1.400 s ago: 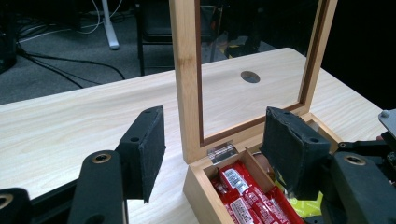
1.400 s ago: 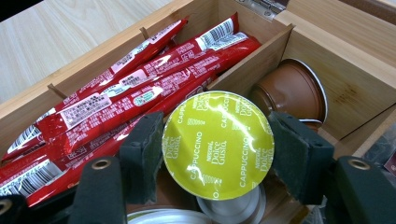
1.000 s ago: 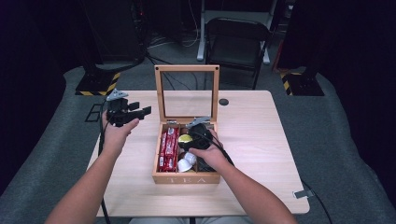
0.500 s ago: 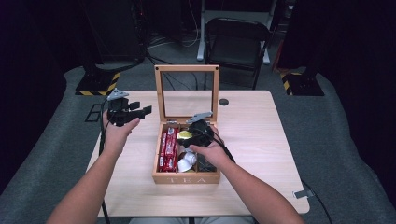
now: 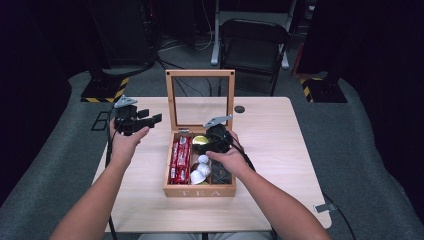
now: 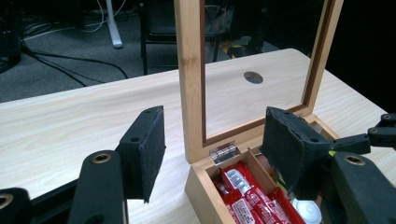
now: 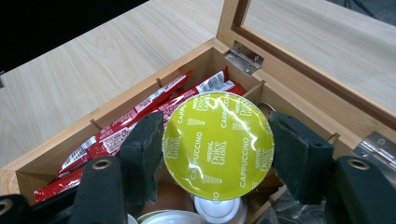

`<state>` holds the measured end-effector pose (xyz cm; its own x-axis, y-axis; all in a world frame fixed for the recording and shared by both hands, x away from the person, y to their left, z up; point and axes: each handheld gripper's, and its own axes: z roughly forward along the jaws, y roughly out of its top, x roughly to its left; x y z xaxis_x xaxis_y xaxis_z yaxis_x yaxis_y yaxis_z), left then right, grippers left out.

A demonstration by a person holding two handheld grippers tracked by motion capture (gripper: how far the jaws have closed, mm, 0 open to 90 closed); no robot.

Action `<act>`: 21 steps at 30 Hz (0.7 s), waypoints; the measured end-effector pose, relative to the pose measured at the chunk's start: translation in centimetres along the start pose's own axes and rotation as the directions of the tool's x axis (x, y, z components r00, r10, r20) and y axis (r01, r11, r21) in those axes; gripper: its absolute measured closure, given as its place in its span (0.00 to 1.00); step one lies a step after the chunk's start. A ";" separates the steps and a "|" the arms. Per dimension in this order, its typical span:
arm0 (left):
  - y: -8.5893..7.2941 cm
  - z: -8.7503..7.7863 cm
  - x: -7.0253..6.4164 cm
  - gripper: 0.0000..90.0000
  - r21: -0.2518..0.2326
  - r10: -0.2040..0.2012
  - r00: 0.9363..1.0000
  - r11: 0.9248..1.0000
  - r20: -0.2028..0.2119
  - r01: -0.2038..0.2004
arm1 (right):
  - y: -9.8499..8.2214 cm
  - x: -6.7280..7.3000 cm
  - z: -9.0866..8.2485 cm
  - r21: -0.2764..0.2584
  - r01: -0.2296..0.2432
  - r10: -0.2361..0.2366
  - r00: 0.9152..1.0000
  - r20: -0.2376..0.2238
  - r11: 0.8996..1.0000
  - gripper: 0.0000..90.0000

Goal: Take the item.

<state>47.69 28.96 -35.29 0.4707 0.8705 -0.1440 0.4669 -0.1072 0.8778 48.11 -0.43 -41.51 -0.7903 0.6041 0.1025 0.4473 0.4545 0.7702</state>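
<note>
The right claw (image 7: 215, 147) holds a yellow-green coffee capsule (image 7: 217, 144) by its rim, one pad on each side, foil lid facing the camera; the right gripper view reads "Cappuccino" on that lid, while the high view gives only a small yellow disc (image 5: 201, 141) above the back of the wooden box's (image 5: 199, 191) middle compartment, at about 12 o'clock from the white capsules (image 5: 201, 167). The right gripper view also shows more capsules below the held one and red sachets (image 7: 140, 116) in the compartment at its 9 o'clock. The left claw (image 5: 150, 120) hangs over the table (image 5: 280, 150) at 9 o'clock from the box, half open with nothing between its pads. The left gripper view adds the upright glass-paned lid (image 6: 194, 79), its hinge (image 6: 223, 152) and the table's round hole (image 6: 253, 77) seen through the pane.
</note>
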 end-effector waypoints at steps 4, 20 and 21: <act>0.0 0.0 -0.1 0.43 0.001 0.002 1.000 1.000 0.002 -0.002 | 0.0 -0.2 -0.3 -0.004 0.002 -0.002 1.000 0.009 1.000 0.42; 0.3 0.4 0.1 0.44 0.005 0.001 1.000 1.000 0.004 -0.001 | 0.3 -1.2 -2.3 -0.026 -0.003 0.004 0.999 0.035 1.000 0.42; 0.4 0.5 0.1 0.44 0.001 -0.002 1.000 1.000 0.006 0.002 | 0.3 -1.2 -2.5 -0.027 -0.009 0.010 0.999 0.038 1.000 0.42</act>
<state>48.24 28.75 -35.20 0.4742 0.8679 -0.1480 0.4682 -0.1061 0.8773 48.17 -2.66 -39.83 -0.7691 0.6332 0.0866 0.4432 0.4307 0.7862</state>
